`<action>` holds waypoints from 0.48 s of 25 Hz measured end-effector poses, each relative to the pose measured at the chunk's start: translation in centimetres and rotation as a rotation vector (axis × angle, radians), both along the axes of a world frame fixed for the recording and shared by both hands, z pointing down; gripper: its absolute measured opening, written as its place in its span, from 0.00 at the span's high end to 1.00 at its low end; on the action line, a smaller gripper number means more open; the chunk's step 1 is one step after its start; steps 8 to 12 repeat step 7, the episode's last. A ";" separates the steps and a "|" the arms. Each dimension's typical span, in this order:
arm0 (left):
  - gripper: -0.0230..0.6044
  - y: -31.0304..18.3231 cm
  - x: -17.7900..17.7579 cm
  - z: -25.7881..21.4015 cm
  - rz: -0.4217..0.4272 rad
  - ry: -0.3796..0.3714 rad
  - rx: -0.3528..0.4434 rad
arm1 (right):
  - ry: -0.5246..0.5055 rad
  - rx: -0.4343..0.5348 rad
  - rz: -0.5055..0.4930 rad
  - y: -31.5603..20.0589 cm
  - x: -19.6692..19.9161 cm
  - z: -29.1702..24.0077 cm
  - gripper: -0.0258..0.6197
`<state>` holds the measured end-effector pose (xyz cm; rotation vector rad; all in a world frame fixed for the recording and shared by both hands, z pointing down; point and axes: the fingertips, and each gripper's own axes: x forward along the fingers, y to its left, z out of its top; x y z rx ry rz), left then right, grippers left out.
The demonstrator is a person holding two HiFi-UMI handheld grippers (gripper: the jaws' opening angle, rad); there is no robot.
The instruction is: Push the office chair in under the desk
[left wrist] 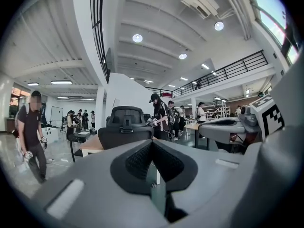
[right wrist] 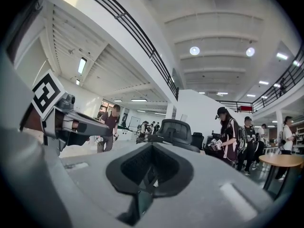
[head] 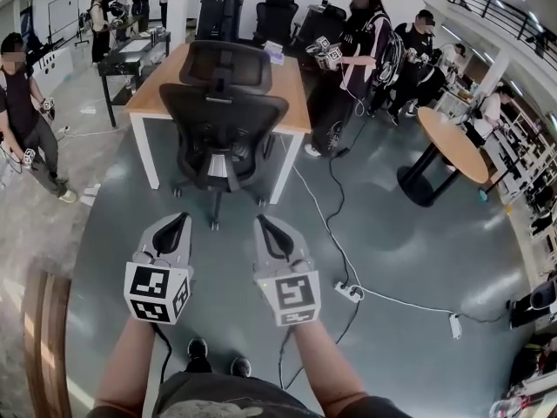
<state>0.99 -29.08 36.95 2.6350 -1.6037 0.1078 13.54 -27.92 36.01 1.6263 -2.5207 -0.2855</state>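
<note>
A black mesh office chair (head: 222, 120) stands on the grey floor with its back toward me, its seat partly under the wooden desk (head: 155, 90) with white legs. Both grippers are held low in front of me, well short of the chair and apart from it. My left gripper (head: 183, 219) is shut with nothing in it, and my right gripper (head: 263, 221) beside it is shut and empty too. The left gripper view shows its closed jaws (left wrist: 152, 145) pointing at the chair (left wrist: 124, 126). The right gripper view shows its closed jaws (right wrist: 152, 148) with the chair (right wrist: 176, 131) ahead.
A person in black (head: 355, 55) stands at the desk's right end; another person (head: 22, 111) stands far left. A cable and power strip (head: 350, 292) lie on the floor to the right. A round table (head: 454, 144) stands further right, and a dark table (head: 130, 59) at back left.
</note>
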 end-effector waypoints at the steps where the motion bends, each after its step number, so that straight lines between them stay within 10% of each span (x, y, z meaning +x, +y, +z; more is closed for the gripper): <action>1: 0.93 0.3 0.2 0.0 0.007 -0.006 0.000 | 0.000 0.000 -0.003 0.2 -0.1 -0.1 0.97; 12: 0.94 1.0 0.7 -0.3 0.021 -0.001 -0.004 | -0.002 -0.005 -0.004 0.7 -0.5 -0.2 0.97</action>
